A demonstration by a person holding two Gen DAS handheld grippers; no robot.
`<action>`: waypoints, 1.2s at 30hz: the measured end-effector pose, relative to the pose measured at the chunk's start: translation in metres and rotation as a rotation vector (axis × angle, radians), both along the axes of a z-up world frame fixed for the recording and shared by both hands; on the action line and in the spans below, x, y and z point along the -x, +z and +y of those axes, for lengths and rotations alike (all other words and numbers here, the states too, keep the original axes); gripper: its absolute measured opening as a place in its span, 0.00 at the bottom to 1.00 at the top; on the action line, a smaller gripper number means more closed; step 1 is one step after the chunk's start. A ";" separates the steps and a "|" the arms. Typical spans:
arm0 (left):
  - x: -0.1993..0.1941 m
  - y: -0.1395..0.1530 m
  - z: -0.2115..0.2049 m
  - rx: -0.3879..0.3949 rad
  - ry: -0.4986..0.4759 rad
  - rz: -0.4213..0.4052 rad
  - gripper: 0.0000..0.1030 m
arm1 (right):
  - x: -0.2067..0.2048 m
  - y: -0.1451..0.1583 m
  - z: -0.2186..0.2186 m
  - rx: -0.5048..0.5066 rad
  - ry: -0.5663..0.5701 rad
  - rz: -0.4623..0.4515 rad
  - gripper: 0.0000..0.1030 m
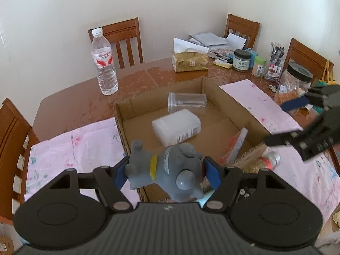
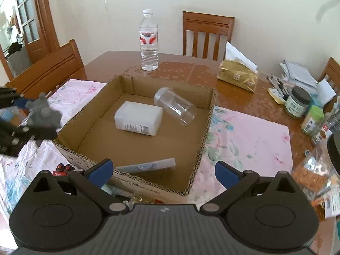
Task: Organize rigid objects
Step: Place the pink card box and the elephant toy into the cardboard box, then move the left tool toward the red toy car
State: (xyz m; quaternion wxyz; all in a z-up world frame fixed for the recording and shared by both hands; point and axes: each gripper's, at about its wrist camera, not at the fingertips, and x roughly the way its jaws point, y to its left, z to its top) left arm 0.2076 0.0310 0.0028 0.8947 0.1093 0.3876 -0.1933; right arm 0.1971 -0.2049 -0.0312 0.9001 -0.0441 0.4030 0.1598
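My left gripper (image 1: 166, 173) is shut on a grey toy figure (image 1: 170, 167) with a yellow collar and holds it above the near edge of the open cardboard box (image 1: 233, 97). The box holds a white plastic bottle (image 1: 176, 126), a clear jar (image 1: 187, 102) on its side and a flat brush (image 1: 238, 146). My right gripper (image 2: 163, 171) is open and empty over the box's near wall (image 2: 136, 182). From there I see the bottle (image 2: 138, 118), the jar (image 2: 176, 106), the brush (image 2: 148, 164) and the toy (image 2: 42, 114) at the left.
A water bottle (image 1: 104, 61) stands beyond the box. A tissue pack (image 1: 190, 60), jars (image 1: 241, 60) and papers crowd the table's right side. Pink cloths (image 1: 70, 146) lie on both sides of the box. Wooden chairs (image 2: 208, 34) ring the table.
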 end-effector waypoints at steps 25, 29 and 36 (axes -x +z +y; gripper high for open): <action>-0.001 -0.013 0.001 -0.015 0.171 -0.028 0.96 | 0.019 -0.016 -0.035 0.023 -0.135 0.055 1.00; 0.013 -0.015 0.002 -0.018 0.209 -0.025 0.96 | 0.026 -0.019 -0.038 0.027 -0.130 0.060 1.00; 0.039 -0.032 0.003 -0.013 0.313 0.015 0.96 | 0.041 -0.018 -0.045 0.002 -0.101 0.046 1.00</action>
